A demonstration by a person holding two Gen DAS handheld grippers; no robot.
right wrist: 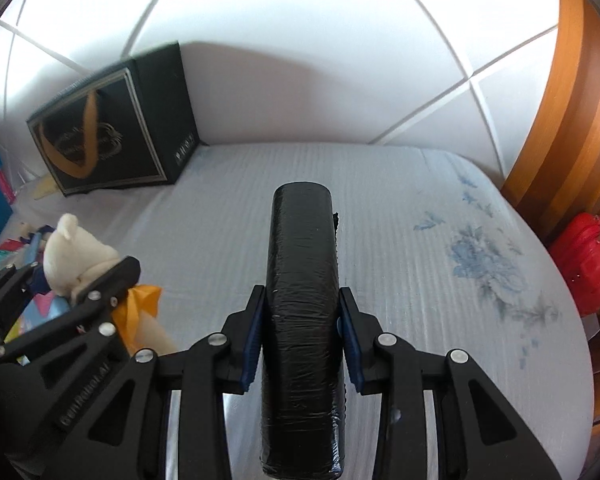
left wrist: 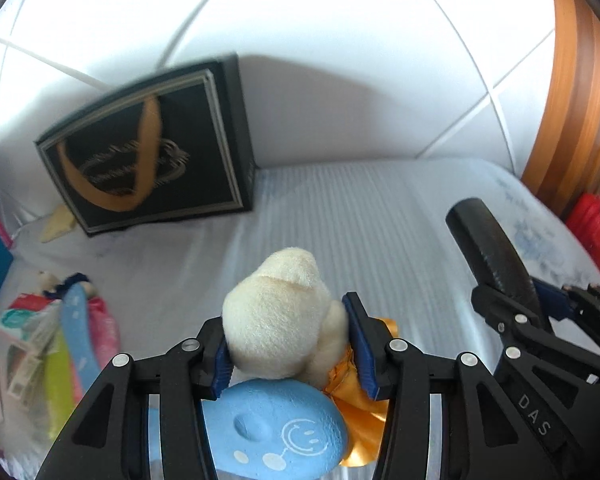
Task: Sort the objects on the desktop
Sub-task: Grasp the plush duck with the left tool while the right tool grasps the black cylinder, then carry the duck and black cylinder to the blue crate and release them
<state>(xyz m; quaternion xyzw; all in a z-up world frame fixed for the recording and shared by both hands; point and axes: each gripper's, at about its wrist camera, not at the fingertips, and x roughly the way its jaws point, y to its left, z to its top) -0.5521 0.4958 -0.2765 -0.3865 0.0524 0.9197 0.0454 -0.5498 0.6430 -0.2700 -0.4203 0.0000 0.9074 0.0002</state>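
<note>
Over on the left wrist view, the left tool (left wrist: 286,350) is clenched on a cream plush bear (left wrist: 280,320), blue pads pressed into both sides of its body, head poking forward past the fingertips. That toy looks light and very soft, so it squashes under the pinch; the round body where the pads sit seems the sensible hold, not the loose orange ribbon (left wrist: 358,412) bunched at its right. A blue foam piece with a smiley face (left wrist: 278,432) lies just under the tool. Off to the left, a heap of packets and strips (left wrist: 48,348) sits on the pale cloth-covered desk (left wrist: 380,220), with a black gift bag (left wrist: 148,148) standing against the tiled wall. Switching to the right wrist view, the right tool (right wrist: 302,340) is gripping a black wrapped roll (right wrist: 302,300) held on edge, pads on its two flat faces, the roll reaching well ahead of the fingers above the desk. Its shiny film wrap looks slippery, and it seems stiff and heavier than the bear, so a firm mid-body pinch like this one suits it.
</note>
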